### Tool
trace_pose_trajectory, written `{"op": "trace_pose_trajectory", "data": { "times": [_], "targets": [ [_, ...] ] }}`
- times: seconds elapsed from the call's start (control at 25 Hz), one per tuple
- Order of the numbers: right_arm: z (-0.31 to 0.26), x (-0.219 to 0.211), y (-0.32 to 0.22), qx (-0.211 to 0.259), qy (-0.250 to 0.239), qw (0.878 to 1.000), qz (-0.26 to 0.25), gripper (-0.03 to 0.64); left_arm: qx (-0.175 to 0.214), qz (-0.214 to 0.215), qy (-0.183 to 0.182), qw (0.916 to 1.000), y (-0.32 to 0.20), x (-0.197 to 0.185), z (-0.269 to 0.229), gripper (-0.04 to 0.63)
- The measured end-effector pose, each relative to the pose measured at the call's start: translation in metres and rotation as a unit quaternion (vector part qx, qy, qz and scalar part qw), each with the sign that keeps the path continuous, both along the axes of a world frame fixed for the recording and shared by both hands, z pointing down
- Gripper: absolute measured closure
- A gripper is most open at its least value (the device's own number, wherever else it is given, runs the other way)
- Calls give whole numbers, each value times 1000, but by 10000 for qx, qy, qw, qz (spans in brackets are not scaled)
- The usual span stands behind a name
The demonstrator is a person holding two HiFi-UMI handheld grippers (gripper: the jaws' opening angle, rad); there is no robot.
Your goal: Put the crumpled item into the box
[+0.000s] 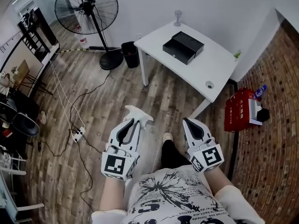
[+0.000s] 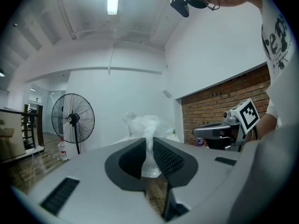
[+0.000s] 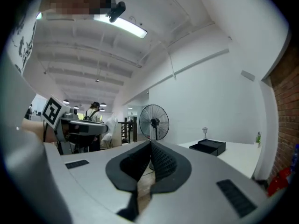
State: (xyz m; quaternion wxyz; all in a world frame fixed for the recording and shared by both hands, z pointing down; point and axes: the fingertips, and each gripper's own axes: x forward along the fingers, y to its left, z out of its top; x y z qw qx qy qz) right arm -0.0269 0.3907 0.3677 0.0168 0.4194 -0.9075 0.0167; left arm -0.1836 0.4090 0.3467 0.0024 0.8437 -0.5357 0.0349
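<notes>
The left gripper (image 1: 132, 122) clamps the crumpled item (image 1: 138, 112); right gripper (image 1: 187, 122) closed, empty — box (image 1: 183, 46) on table (image 1: 216, 66) ahead, fan (image 1: 86, 8) nearby.

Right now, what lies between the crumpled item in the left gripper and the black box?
In the head view, only wooden floor and part of the white table lie between the crumpled plastic item and the black box.

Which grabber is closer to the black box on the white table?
Right. The right gripper, shut and empty, has the box ahead of it; the left gripper is farther off to the side, holding the crumpled item.
</notes>
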Motion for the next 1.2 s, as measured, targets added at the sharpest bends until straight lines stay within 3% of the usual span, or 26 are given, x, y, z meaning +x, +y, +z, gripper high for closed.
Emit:
{"op": "trace_pose_trajectory", "data": {
  "times": [0.16, 0.68, 1.0, 1.2],
  "targets": [
    [1, -7, -58, -7, -215, 9996, -158, 603, -238, -17, -169, 9996, -53, 1, 9, 534],
    [-18, 34, -331, 94, -31, 9997, -217, 603, -205, -191, -194, 9994, -312, 43, -14, 534],
    [3, 59, -413, -156, 144, 9997, 91, 603, -431, 163, -251, 9986, -409, 69, 5, 534],
    [10, 76, -460, -172, 154, 9985, 497, 603, -475, 649, -310, 9963, -475, 86, 9, 534]
  ]
}}
